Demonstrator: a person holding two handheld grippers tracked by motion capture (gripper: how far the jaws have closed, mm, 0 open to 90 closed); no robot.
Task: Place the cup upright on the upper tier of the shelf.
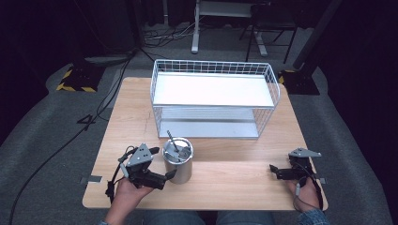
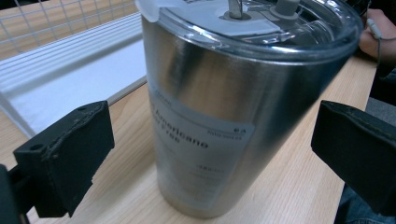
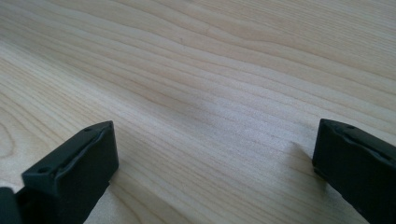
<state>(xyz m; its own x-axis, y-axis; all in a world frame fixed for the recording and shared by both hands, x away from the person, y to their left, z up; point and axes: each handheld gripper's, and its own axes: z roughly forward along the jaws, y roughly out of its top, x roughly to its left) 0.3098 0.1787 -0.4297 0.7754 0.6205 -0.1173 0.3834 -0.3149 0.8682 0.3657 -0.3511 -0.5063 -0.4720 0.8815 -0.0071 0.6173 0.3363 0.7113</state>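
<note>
Left tongs [image 1: 172,174]: near left of the table, in my left hand; jaws spread wide to either side of the cup, clamped on nothing. In the left gripper view both pads stand clear of the metal.
Right tongs [image 1: 272,168]: near right, well apart from the cup; jaws wide open and empty, lying low over bare wood.
Cup: the brushed-steel tumbler with a clear plastic lid, a straw and a printed paper label [image 1: 178,161] stands upright near the table's front edge, left of centre, just beside my left tongs.
Risk, tipping: I judge the cup tall and narrow at the base; if I close high up or with one pad landing first, it could rock over.
Risk, slipping: smooth steel and a glossy label give the pads little bite, so a light squeeze may let it slide on lifting.
Risk, lid: anything inside could spill if the lid is loose; I cannot tell how firmly it sits.
Table [image 1: 225,183]: pale wood with visible grain, flat, uncluttered around the cup.
Farther back: a white wire-mesh two-tier rack [image 1: 213,98] at the far centre, both shelves bare.
Room: grey carpet, black cables trailing left, yellow-and-black striped stand bases, dark surroundings.
</note>
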